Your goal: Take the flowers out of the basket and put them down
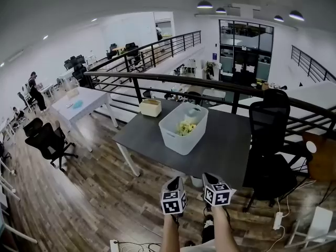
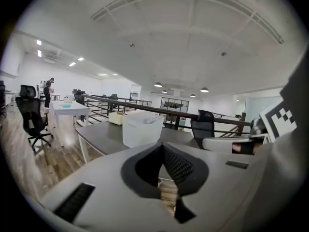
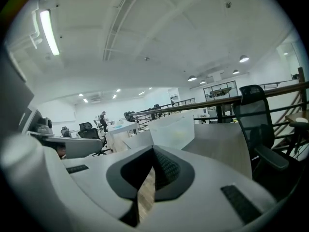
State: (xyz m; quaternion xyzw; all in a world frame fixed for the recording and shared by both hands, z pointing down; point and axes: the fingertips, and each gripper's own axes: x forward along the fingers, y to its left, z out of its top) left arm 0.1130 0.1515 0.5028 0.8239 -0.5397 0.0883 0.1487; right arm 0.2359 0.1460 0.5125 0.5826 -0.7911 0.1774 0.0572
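A white plastic basket [image 1: 184,127] stands on the dark grey table [image 1: 220,151], and yellow-green flowers [image 1: 185,127] lie inside it. Both grippers hang low in the head view, over the wooden floor and well short of the table's near edge. The left gripper [image 1: 174,184] is shut with nothing in it. Beside it, the right gripper [image 1: 209,178] is also shut and empty. In the left gripper view the basket [image 2: 142,129] sits ahead beyond the closed jaws of the left gripper [image 2: 163,148]. In the right gripper view the basket [image 3: 174,129] lies ahead of the right gripper [image 3: 153,152].
A beige box [image 1: 150,107] sits at the table's far left corner. A black office chair [image 1: 270,135] stands at the table's right end, with a black railing [image 1: 210,82] behind. A white table [image 1: 84,101] and another black chair [image 1: 47,140] are to the left. Cables and a power strip [image 1: 278,220] lie on the floor.
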